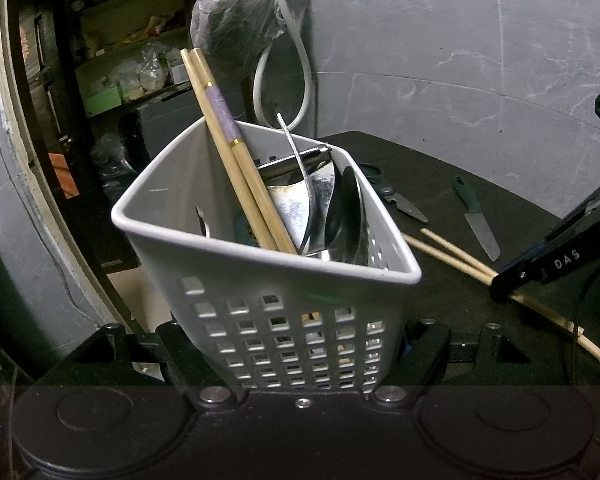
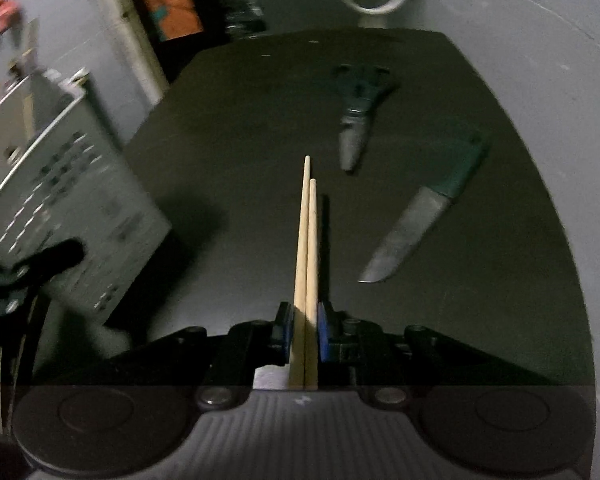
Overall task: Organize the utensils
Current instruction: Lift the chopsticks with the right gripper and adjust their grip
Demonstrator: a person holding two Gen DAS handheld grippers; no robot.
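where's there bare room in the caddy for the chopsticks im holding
Free: the white caddy's left corner, bordered by its wall and the chopsticks leaning inside. Crowded: the right side, packed with metal utensils. The right gripper holds the plain pair.

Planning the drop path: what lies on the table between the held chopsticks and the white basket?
Nothing: in the right wrist view, bare dark table separates the chopsticks from the basket.

"DAS" in white on the right claw
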